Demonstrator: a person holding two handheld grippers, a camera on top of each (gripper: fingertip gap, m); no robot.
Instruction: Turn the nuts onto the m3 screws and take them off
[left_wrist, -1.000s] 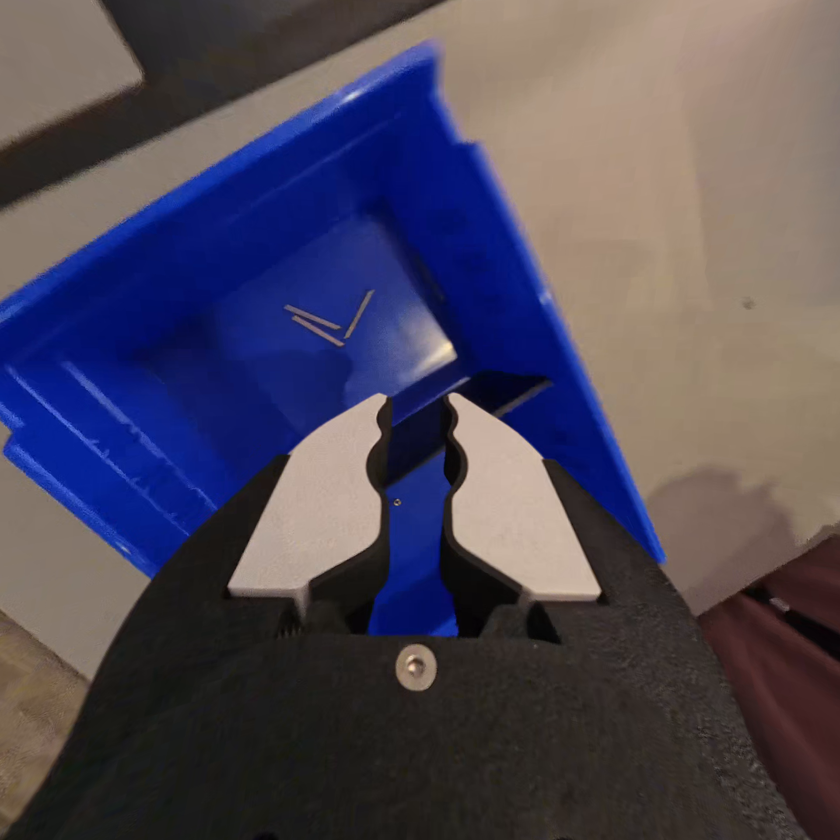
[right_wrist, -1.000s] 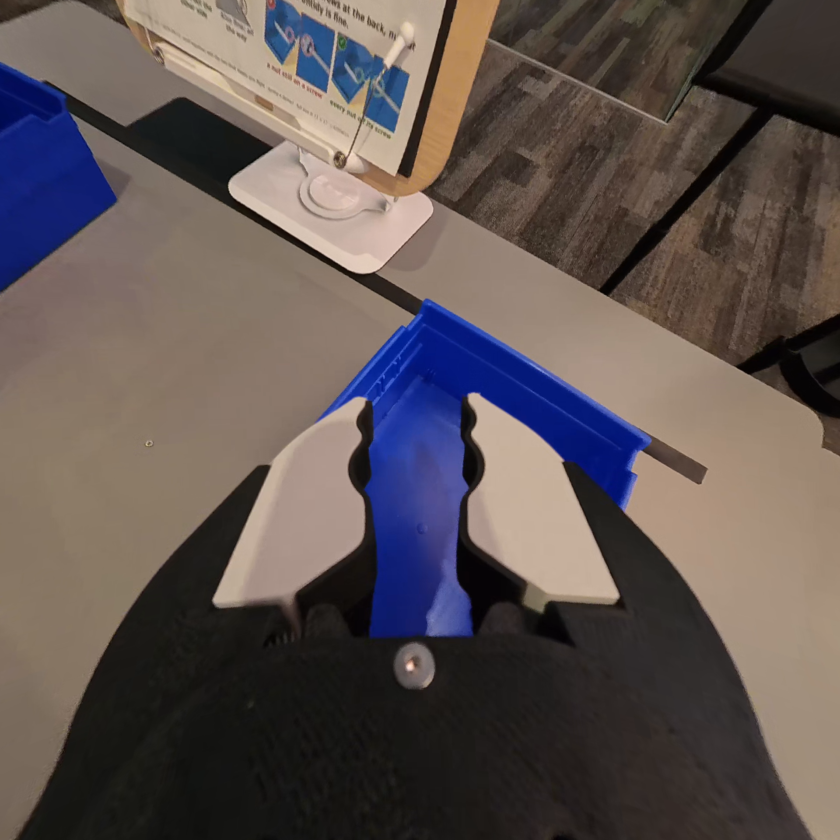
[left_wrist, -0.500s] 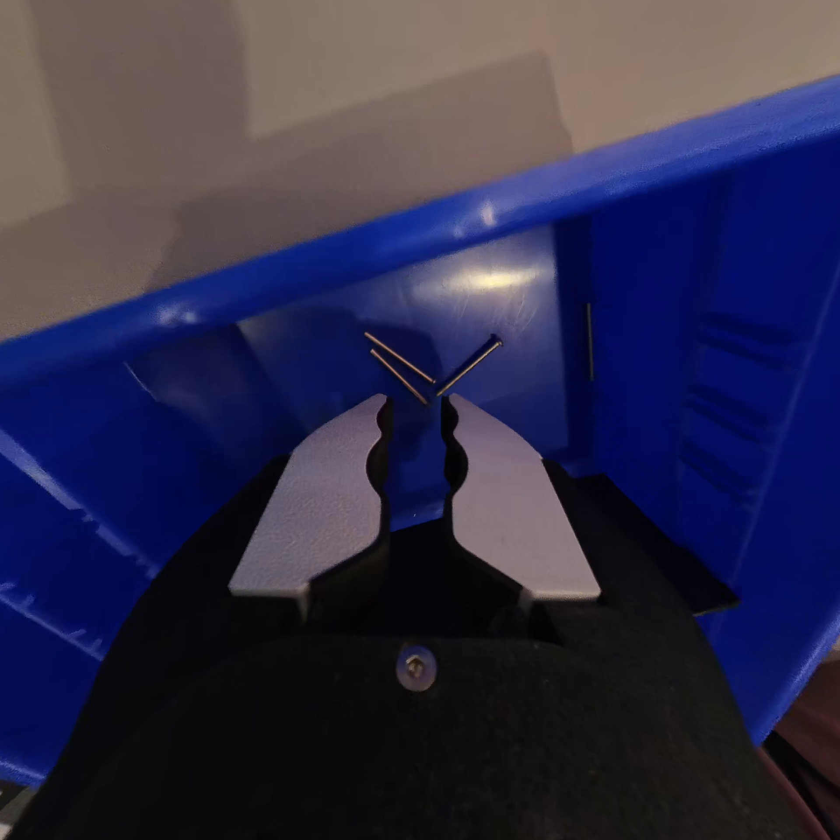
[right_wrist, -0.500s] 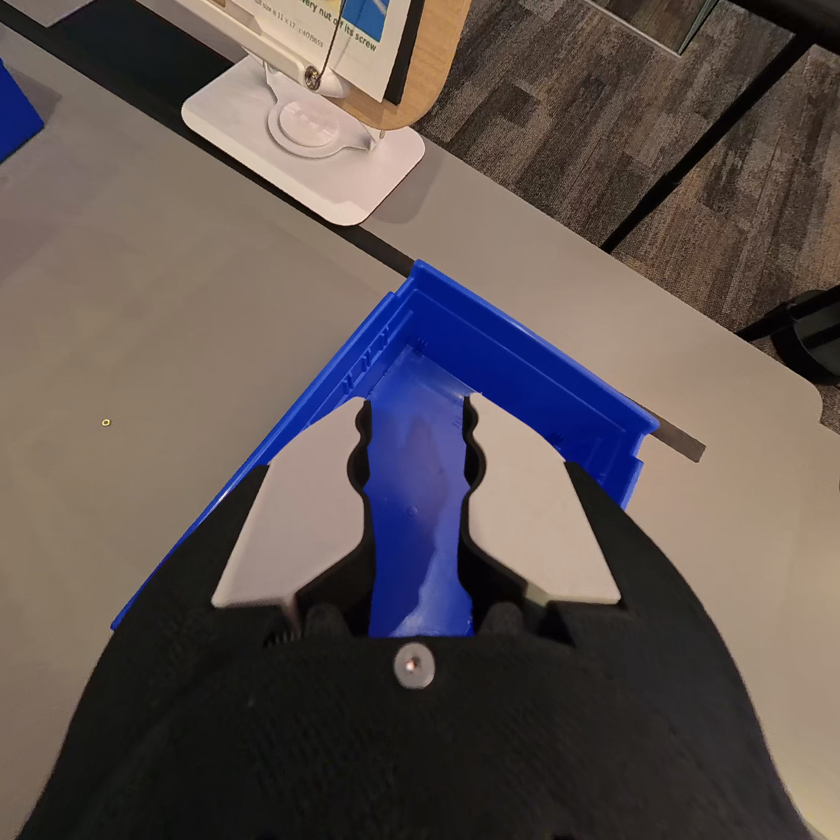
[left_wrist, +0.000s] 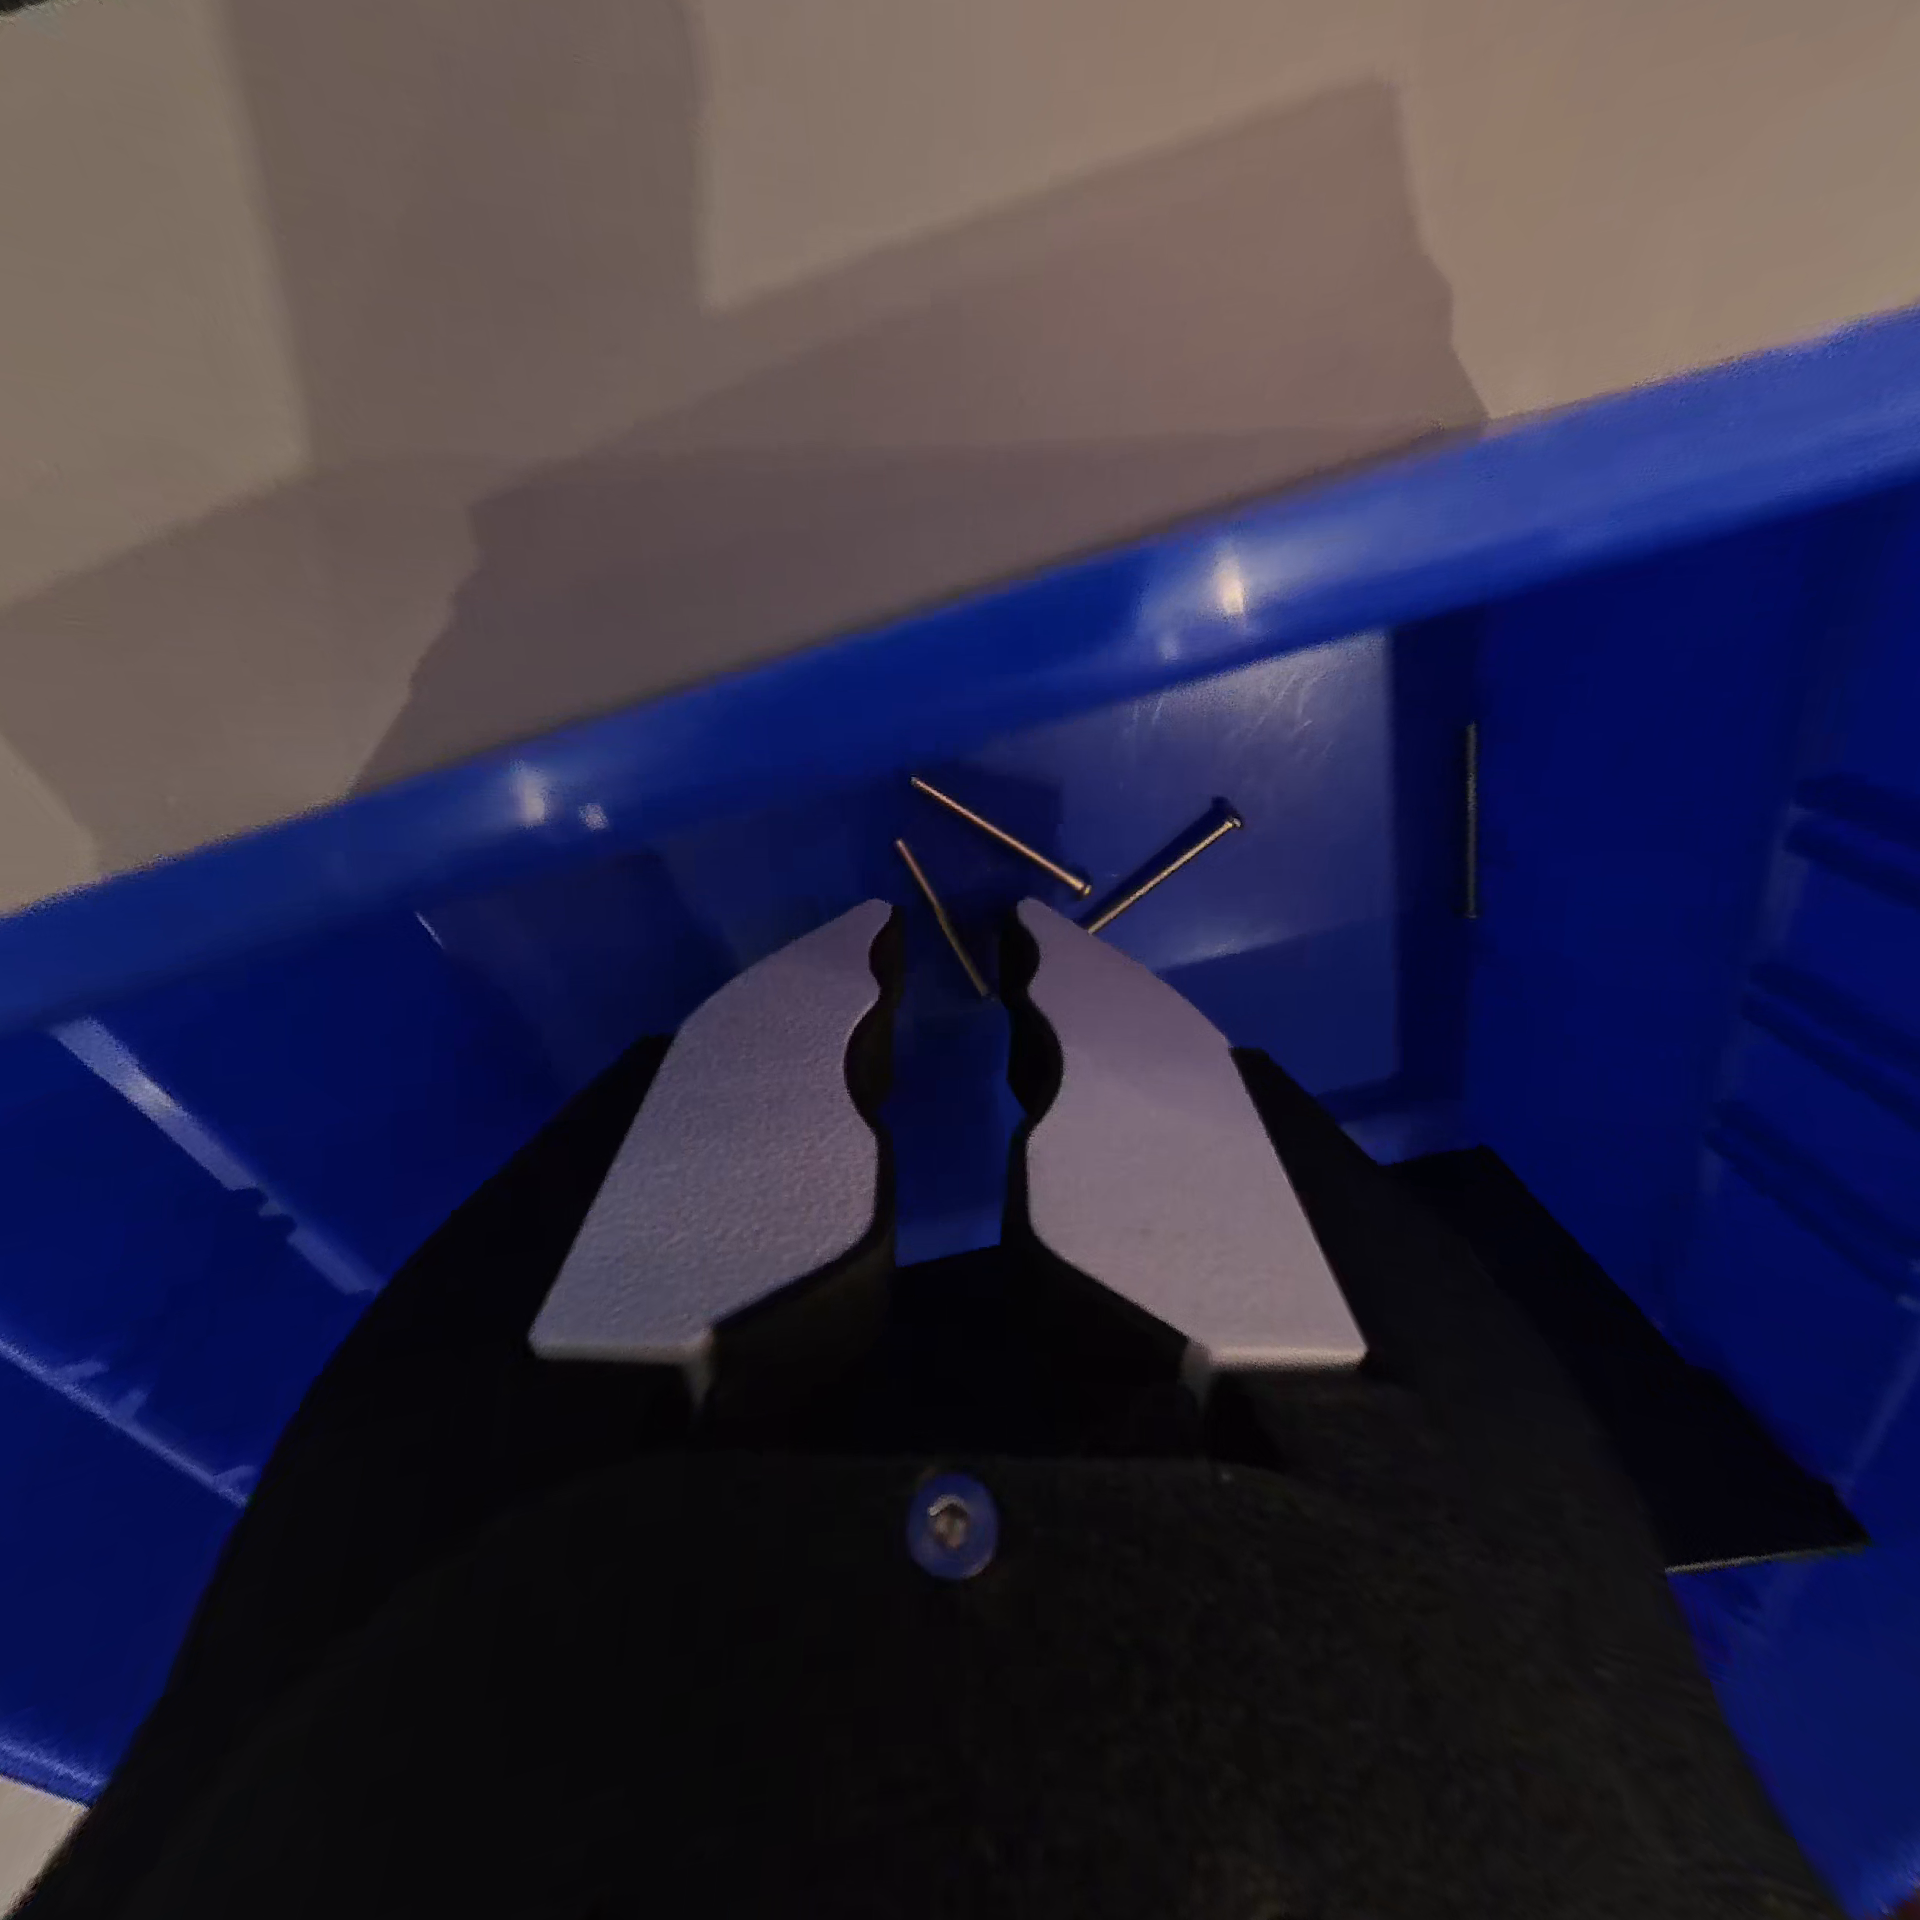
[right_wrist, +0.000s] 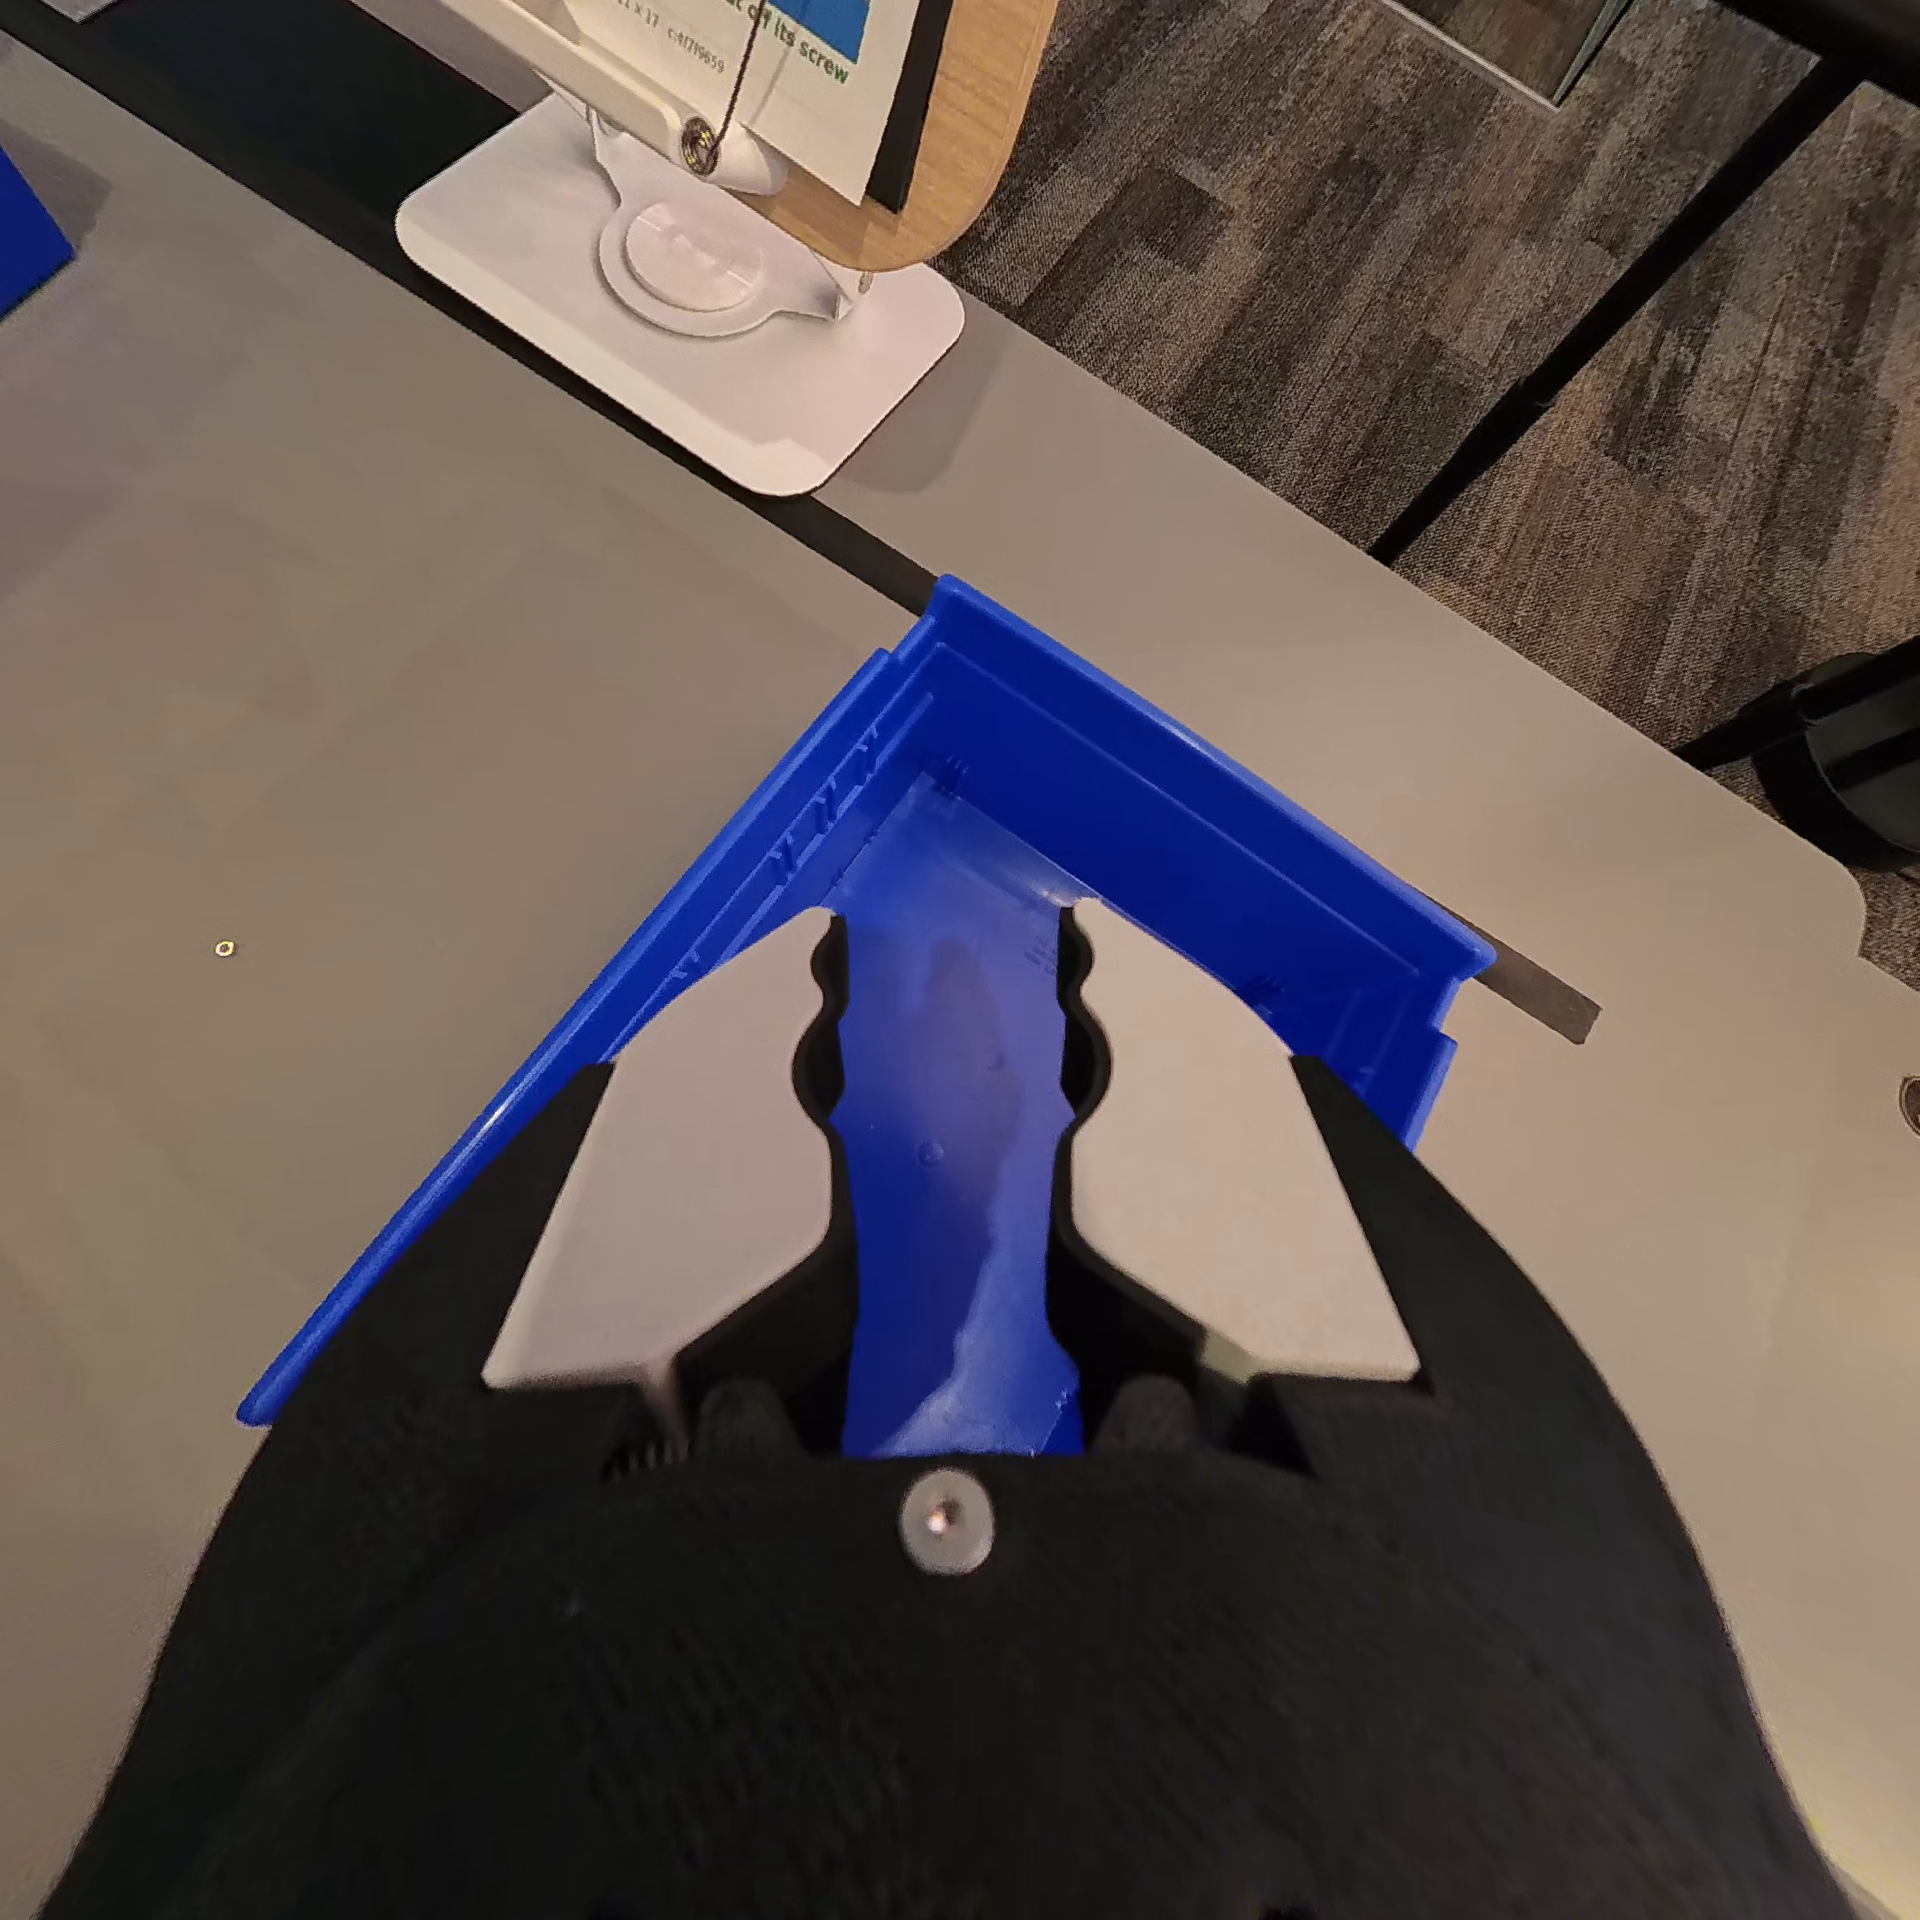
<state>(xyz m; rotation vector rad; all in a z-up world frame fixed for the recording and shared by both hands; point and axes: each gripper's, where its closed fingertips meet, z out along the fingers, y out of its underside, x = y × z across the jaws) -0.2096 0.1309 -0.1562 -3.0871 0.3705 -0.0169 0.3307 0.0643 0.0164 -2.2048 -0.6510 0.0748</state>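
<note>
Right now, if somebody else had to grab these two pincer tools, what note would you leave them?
Left gripper: open, inside a blue bin, one screw between its fingertips, not clamped; two more screws just beyond.
Right gripper: open, empty, over another blue bin.
One tiny nut lies loose on the grey table.
Done: nothing threaded yet.
Left: grip a screw, fetch the nut, turn it on, then off.

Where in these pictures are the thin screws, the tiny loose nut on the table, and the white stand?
screws (left_wrist: 997, 836): left wrist view, mid-shaft of the upper one in the blue bin.
nut (right_wrist: 224, 948): right wrist view, the small ring itself, on the table.
white stand (right_wrist: 831, 395): right wrist view, its flat base.
</note>
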